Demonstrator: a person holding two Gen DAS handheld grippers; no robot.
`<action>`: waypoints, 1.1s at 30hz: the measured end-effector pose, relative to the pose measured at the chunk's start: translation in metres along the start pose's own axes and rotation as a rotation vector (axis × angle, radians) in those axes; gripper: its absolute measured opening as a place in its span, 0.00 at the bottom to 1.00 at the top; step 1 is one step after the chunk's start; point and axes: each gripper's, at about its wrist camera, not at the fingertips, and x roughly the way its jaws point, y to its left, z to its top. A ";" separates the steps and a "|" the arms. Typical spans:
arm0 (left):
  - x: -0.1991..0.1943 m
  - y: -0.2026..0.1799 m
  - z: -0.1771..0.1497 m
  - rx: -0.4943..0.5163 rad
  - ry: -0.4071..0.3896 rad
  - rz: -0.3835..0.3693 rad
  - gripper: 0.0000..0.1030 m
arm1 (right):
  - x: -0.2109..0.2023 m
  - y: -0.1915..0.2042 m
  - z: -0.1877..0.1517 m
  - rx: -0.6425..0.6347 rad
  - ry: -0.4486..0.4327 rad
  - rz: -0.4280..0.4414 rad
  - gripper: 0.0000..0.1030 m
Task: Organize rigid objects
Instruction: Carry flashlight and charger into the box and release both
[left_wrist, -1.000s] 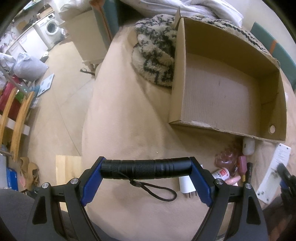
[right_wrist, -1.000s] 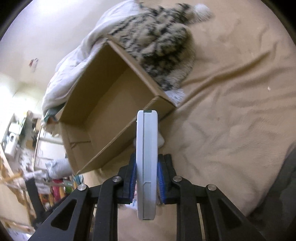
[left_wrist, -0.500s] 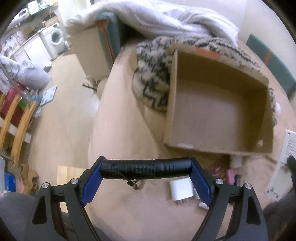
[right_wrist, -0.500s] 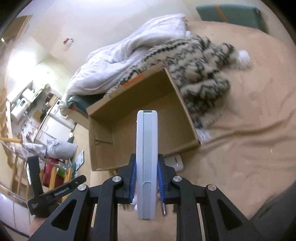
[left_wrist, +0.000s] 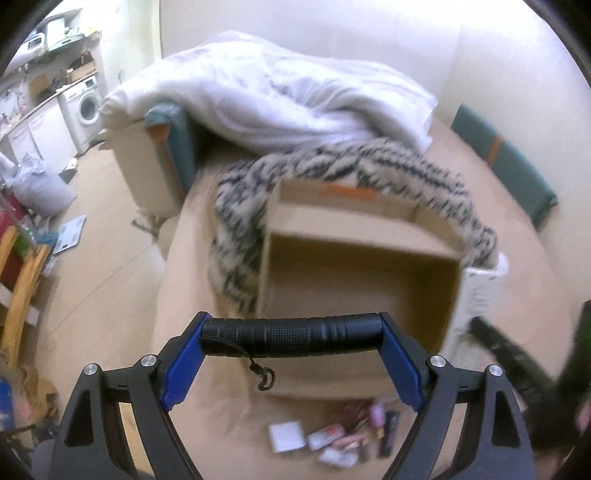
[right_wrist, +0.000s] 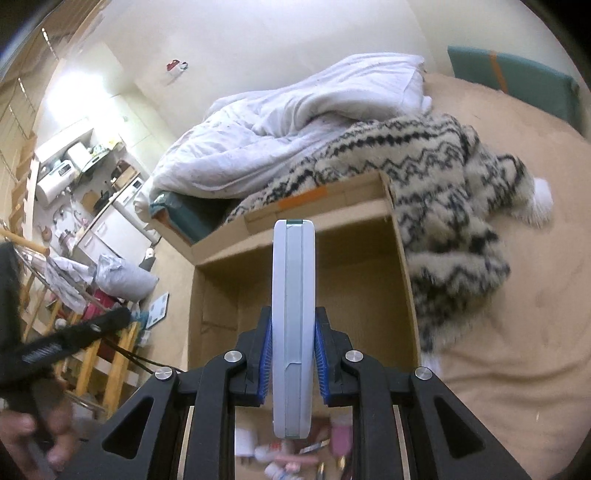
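My left gripper (left_wrist: 291, 338) is shut on a black flashlight (left_wrist: 291, 335), gripped end to end between the blue pads, its wrist cord dangling. It hangs above the near wall of an open cardboard box (left_wrist: 354, 273). My right gripper (right_wrist: 293, 345) is shut on a flat white-grey device (right_wrist: 293, 325) held edge-on and upright, over the same box (right_wrist: 303, 291). Several small items (left_wrist: 332, 435) lie on the beige blanket in front of the box, also seen under the right gripper as small items (right_wrist: 291, 454). The left gripper's tool and a hand (right_wrist: 40, 424) show at the right view's left edge.
A black-and-white patterned fleece (left_wrist: 236, 221) wraps the box's far and left sides, with a white duvet (left_wrist: 273, 99) behind it. A teal cushion (left_wrist: 506, 166) lies at the far right. The bed's left edge drops to a floor with a washing machine (left_wrist: 86, 110), bags and wooden furniture (left_wrist: 22, 291).
Both grippers have risen and tilted up, so the box sits lower and smaller in view and the duvet and wall appear. The right gripper rolled, levelling its view. Both grips are unchanged.
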 end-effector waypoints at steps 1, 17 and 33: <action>0.000 -0.005 0.007 -0.005 -0.004 -0.013 0.83 | 0.005 -0.003 0.004 0.002 -0.002 0.000 0.21; 0.150 -0.040 -0.013 0.014 0.179 0.102 0.83 | 0.071 -0.048 -0.014 0.122 0.167 -0.046 0.21; 0.184 -0.041 -0.051 0.141 0.212 0.204 0.83 | 0.111 -0.038 -0.023 0.010 0.278 -0.134 0.22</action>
